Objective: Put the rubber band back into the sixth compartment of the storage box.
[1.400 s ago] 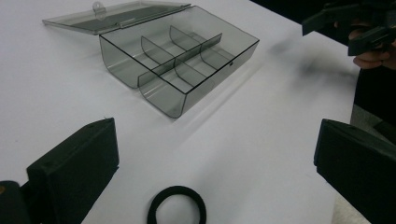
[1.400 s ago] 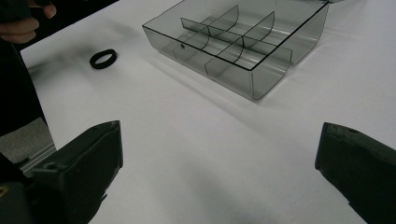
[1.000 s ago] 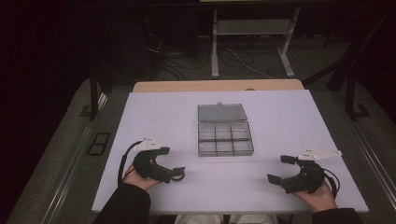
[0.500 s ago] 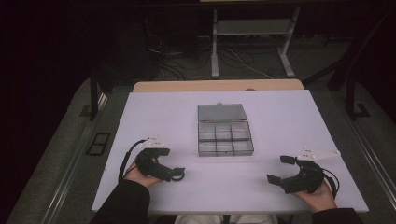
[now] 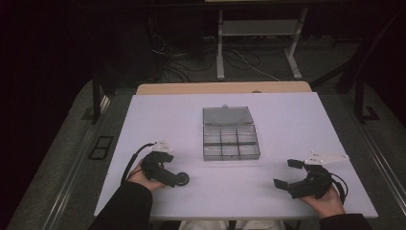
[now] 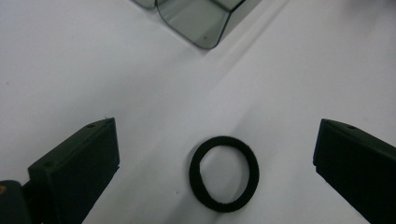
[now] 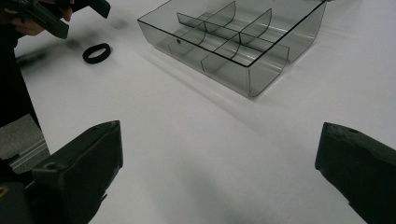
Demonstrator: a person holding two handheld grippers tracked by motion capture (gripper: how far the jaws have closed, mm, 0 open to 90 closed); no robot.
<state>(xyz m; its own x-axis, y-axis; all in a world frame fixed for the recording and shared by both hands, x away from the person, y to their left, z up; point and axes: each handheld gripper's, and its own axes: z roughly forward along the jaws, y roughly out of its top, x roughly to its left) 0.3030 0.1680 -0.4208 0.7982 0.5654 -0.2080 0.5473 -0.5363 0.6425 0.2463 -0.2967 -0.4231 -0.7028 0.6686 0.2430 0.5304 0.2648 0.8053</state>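
Black ring [image 6: 224,173] flat on the white table [image 5: 297,124], between the spread jaws of the left gripper [image 6: 217,158]; right gripper [image 5: 287,173] spread wide, well apart from the clear box [image 5: 231,143].

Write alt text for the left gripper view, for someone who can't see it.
A black rubber ring lies flat on a white table, centred between the two open black jaws of the left gripper, untouched by either. At the top edge is a corner of a clear smoky plastic compartment box.
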